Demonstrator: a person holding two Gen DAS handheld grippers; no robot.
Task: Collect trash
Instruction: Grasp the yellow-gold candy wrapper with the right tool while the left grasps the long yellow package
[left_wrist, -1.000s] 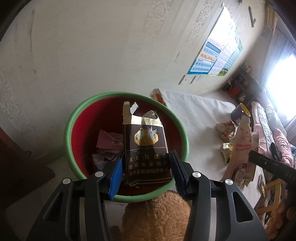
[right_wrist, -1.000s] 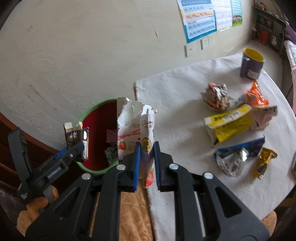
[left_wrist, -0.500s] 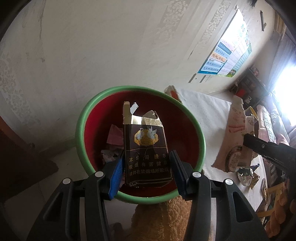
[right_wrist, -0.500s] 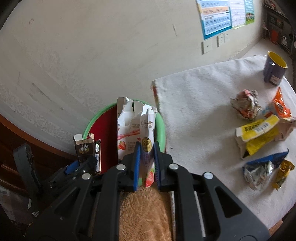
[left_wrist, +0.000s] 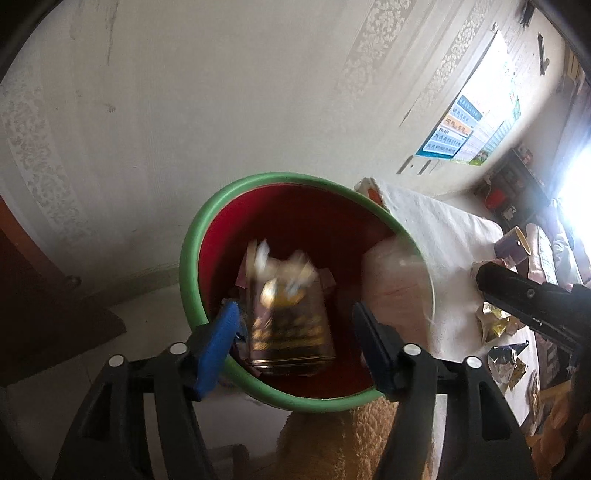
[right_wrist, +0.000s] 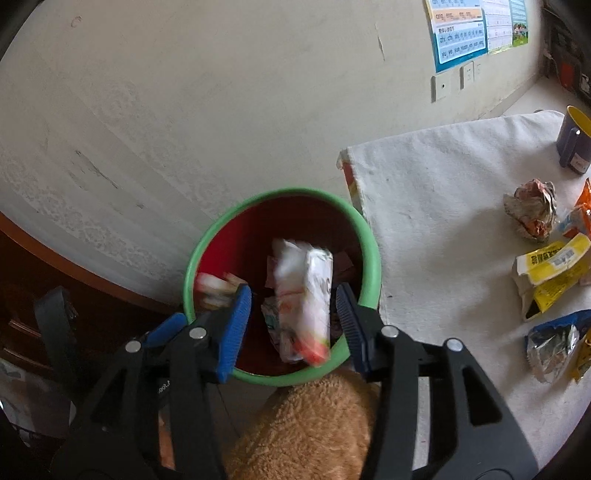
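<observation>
Both hands are over the green-rimmed red bin (right_wrist: 372, 266) beside the wall, and both have just let go. The left tool (left_wrist: 291, 334) has just been opening; its blue pads stand clear of the brown cigarette pack (left_wrist: 290, 325), which is blurred and dropping between them into the bin. The right tool (right_wrist: 293, 321) has likewise just been spreading apart, and the white strawberry-print carton (right_wrist: 303, 299) is loose and blurred between its pads, tipped over the bin's near side.

The carton worries me most: its lower end looks close to the near rim, so it could clip the edge and tumble onto the floor or onto the fuzzy brown thing (right_wrist: 306, 428) below. The two tools also hang close together over one small opening, so a careless pull back could knock them together or nudge the bin.

On the tabletop (right_wrist: 436, 192) more trash waits: a crumpled wrapper (right_wrist: 533, 208), a yellow packet (right_wrist: 550, 269) and a foil bag (right_wrist: 550, 347), all well apart from the bin. The blue mug (right_wrist: 574, 140) is probably not trash and could be grabbed by mistake.
</observation>
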